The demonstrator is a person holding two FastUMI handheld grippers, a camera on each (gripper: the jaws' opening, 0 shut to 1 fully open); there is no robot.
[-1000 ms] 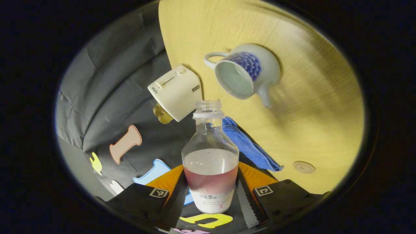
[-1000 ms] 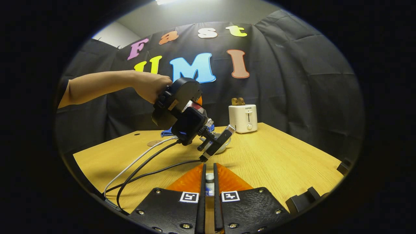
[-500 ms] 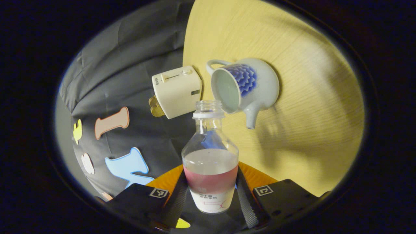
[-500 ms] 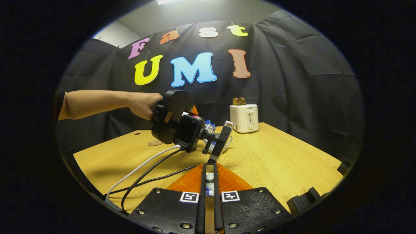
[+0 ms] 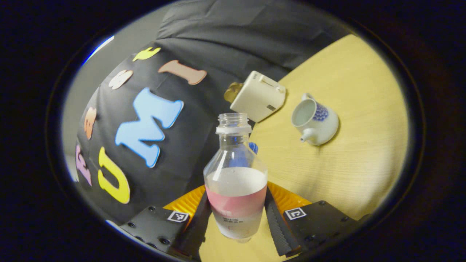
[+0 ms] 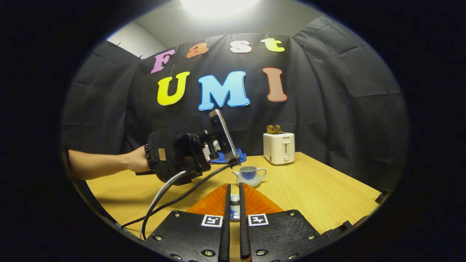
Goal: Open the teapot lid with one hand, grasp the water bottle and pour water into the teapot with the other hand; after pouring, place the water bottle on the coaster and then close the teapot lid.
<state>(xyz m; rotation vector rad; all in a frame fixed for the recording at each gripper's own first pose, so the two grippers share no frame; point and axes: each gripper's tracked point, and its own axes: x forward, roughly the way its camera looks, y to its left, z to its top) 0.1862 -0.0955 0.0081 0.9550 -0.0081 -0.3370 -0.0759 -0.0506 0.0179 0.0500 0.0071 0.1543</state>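
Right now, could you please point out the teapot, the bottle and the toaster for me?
teapot (image 5: 320, 125): left gripper view, on its white belly.
bottle (image 5: 236, 182): left gripper view, on its clear body at the waterline.
toaster (image 6: 279, 149): right gripper view, on its front face.

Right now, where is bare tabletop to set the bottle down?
Bare table lies right of the teapot and in front of the toaster. It is crowded at the back left, around the blue cloth and left gripper.
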